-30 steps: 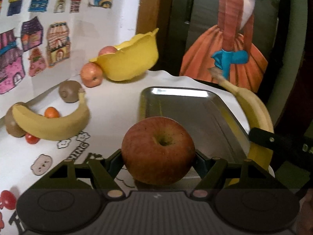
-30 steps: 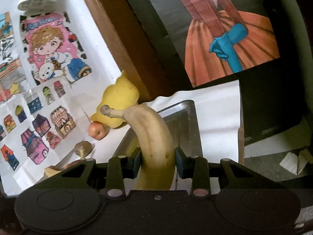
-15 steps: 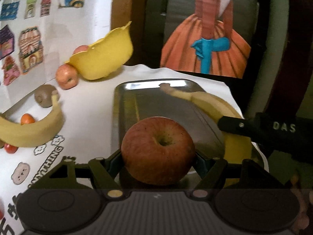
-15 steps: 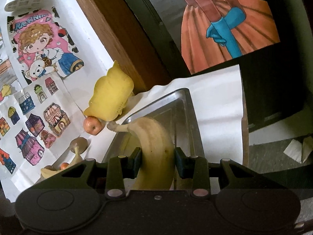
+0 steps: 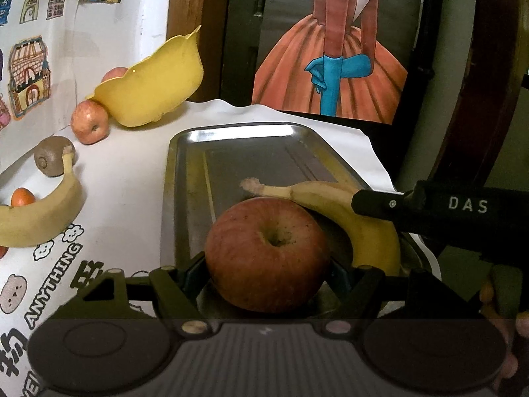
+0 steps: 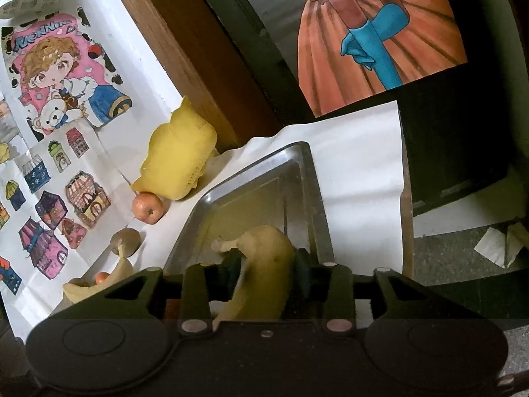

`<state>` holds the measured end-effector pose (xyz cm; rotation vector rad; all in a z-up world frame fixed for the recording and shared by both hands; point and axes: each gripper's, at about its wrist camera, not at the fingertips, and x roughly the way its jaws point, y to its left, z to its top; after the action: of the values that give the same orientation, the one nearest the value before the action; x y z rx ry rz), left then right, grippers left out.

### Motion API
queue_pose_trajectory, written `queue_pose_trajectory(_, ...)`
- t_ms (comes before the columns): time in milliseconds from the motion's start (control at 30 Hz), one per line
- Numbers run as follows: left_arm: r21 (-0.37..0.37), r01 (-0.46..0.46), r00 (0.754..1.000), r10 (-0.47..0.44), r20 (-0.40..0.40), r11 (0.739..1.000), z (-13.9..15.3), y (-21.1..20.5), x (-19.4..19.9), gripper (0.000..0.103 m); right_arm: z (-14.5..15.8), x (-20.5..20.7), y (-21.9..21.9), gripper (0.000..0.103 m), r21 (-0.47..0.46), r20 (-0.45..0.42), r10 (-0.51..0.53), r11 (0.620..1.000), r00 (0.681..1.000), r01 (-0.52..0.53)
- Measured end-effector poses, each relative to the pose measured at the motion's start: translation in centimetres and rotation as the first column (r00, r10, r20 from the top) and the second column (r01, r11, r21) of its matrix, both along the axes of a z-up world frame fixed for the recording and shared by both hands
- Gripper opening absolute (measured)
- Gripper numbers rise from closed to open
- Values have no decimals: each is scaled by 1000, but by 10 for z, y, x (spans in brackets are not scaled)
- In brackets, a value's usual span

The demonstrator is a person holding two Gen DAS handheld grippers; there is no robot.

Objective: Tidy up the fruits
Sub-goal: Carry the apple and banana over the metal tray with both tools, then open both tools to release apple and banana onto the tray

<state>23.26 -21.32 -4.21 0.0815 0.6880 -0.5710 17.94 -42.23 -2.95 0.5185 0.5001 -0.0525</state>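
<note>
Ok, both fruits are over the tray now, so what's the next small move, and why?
Probably open the right gripper and let go of the yellow banana: it already lies low inside the steel tray, beside the red apple clamped in the left gripper. Freeing the banana first should leave room to set the apple down.

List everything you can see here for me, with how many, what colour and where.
Tray: one, silver, on the white cloth.
Held apple: one, red, over the tray's near end.
Held banana: one, yellow, over the tray beside that apple.
Bowl: one, yellow, tipped, far left by the wall.
Other apples: two, red, one beside the bowl, one behind its rim.
Kiwi: one, brown, left.
Loose banana: one, yellow, left.
Small orange fruit: one, behind that banana.
Left gripper: black, jaws on the apple.
Right gripper: black, jaws on the banana.
</note>
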Motion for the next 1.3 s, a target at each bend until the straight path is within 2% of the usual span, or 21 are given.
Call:
queue_pose_trajectory(167,-14,-24,999,23,-30,1000,3,6,0,79,6,-8,8,56,-61,12,1,998,1000,-1)
queue_pose_trajectory(333,-45,-43,997,45,61,998,22,18,-15,89,14,-19,12,66,-78,23,-4,997,1000,6)
queue_pose_trajectory(467,-72,-72,992,79,96,995,36,33,-29,97,25,-33,20,79,-102,48,-4,995,999,8)
queue_pose_trajectory(600,-110,-124,983,137,119,986,47,59,-49,102,39,-49,32,89,-137,74,2,991,997,9)
queue_pose_trajectory(767,-153,-212,963,233,134,965,58,99,-70,102,57,-71,53,101,-189,111,28,982,993,-7)
queue_pose_trajectory(833,-151,-249,953,270,139,957,61,113,-78,103,63,-81,64,102,-204,123,45,979,991,-20)
queue_pose_trajectory(1000,-93,-358,915,369,165,929,63,144,-101,103,72,-104,101,102,-256,126,117,963,985,-82)
queue_pose_trajectory(1200,-89,-425,884,434,172,901,59,186,-129,103,73,-128,151,102,-314,96,203,935,974,-163)
queue_pose_trajectory(1300,-95,-461,869,471,152,882,55,208,-138,103,70,-134,172,102,-325,71,236,924,969,-201)
